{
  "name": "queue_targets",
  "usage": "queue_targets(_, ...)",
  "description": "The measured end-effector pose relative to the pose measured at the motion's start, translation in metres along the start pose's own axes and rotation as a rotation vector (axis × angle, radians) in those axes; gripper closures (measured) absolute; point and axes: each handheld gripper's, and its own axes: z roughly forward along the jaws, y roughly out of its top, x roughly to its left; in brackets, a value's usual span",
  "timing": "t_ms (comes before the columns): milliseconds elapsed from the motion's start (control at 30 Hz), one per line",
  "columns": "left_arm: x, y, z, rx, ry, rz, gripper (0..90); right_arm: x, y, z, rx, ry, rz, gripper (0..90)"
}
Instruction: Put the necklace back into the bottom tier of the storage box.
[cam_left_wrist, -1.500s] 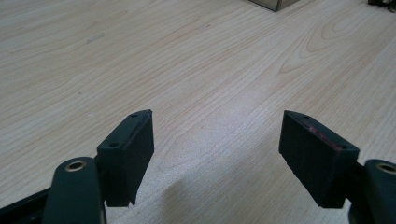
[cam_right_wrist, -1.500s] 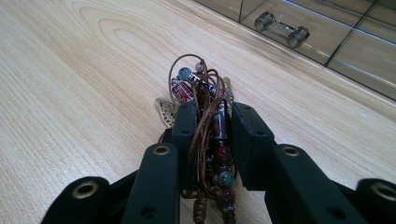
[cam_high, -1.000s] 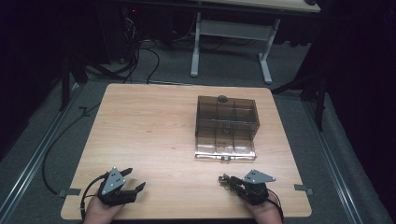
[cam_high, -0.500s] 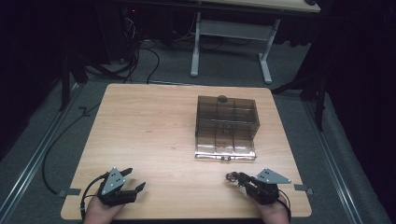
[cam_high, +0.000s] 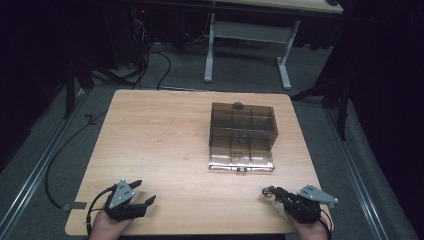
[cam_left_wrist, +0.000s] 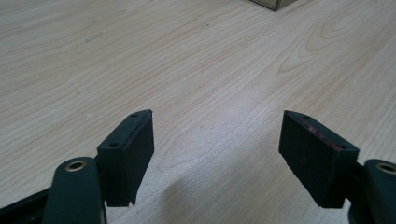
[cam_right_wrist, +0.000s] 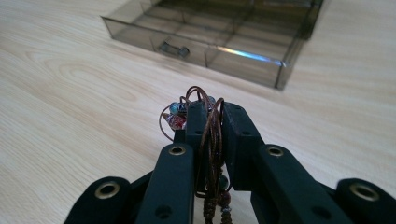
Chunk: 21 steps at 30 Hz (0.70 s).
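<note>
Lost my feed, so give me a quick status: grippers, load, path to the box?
Right gripper shut on beaded cord bracelet, short of smoky organiser box. Box drawer pulled open. Left gripper open, empty. Table between bracelet and drawer clear.

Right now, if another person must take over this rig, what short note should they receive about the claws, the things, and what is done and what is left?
Right claw: shut on a beaded cord bracelet, low over the table near its front right edge.
Left claw: open, holding nothing, low over bare wood at the front left.
Smoky clear compartment box: right of centre, its bottom drawer pulled out toward the person; the compartments in view look empty.
Done: bracelet gripped, drawer open.
Left: probably carry the bracelet to the drawer, release it in a compartment, push the drawer shut.
</note>
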Motion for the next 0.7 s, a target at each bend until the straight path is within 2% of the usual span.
queue_targets(167,0.0,0.0,0.0,0.001,0.0,0.0,26.9,-0.004,-0.003,0.009,0.039,-0.013,0.011,81.6)
queue_targets(200,0.0,0.0,0.0,0.001,0.0,0.0,27.0,-0.003,-0.005,0.017,0.084,-0.03,0.0,81.5)
queue_targets(400,0.0,0.0,0.0,0.004,0.0,0.002,27.0,0.001,-0.003,0.023,0.111,-0.047,-0.017,80.1)
queue_targets(467,0.0,0.0,0.0,0.005,0.001,0.003,27.0,0.002,-0.003,0.024,0.111,-0.046,-0.019,73.5)
queue_targets(567,0.0,0.0,0.0,0.006,0.001,0.003,27.1,0.005,-0.001,0.019,0.075,-0.022,-0.022,61.4)
queue_targets(633,0.0,0.0,0.001,0.007,0.0,0.003,27.1,0.005,0.0,0.017,0.065,-0.02,-0.021,59.9)
queue_targets(667,0.0,0.0,0.001,0.009,0.001,0.004,27.1,0.007,0.005,0.008,0.02,0.003,-0.014,57.2)
queue_targets(700,0.0,0.0,0.001,0.009,0.0,0.004,27.1,0.007,0.005,0.008,0.02,0.003,-0.014,57.2)
